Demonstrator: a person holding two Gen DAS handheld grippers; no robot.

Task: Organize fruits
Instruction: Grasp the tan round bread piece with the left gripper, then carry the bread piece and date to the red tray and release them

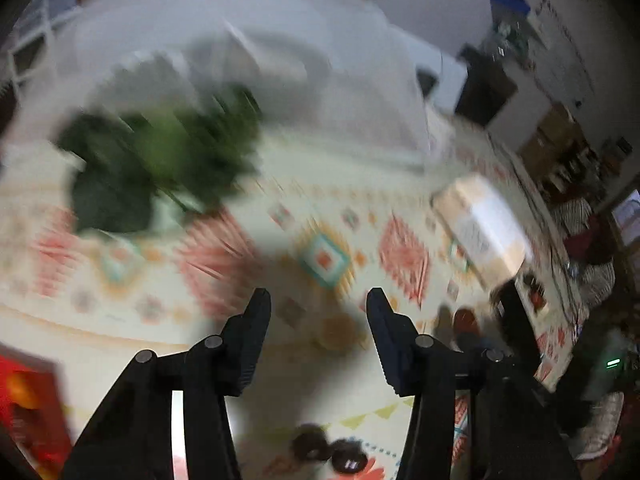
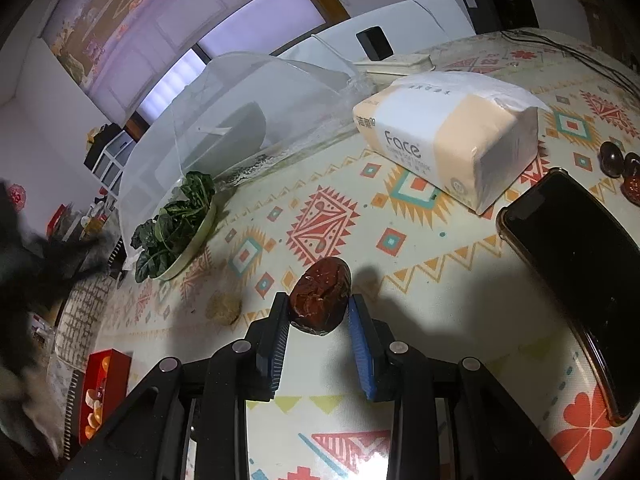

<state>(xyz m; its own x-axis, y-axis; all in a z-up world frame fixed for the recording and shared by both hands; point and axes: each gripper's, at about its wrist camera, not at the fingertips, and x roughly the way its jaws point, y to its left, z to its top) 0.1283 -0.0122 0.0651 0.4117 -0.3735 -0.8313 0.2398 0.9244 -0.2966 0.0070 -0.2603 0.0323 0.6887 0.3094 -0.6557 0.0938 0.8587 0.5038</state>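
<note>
Left wrist view, badly blurred: left gripper [image 1: 318, 308] jaws parted, nothing between them, above the patterned tabletop [image 1: 224, 320]. Possibly two dark fruits [image 1: 330, 450] low between the arms, plus one plate of greens [image 1: 160, 160] and one tissue pack [image 1: 480, 228].

Right wrist view: right gripper [image 2: 318, 312] jaws closed on one wrinkled reddish-brown date [image 2: 320, 300], pinched on both sides. Two glossy dark fruits [image 2: 618, 156] at far right, near one phone [image 2: 572, 276]. One red box [image 2: 100, 392] with orange pieces at lower left.
</note>
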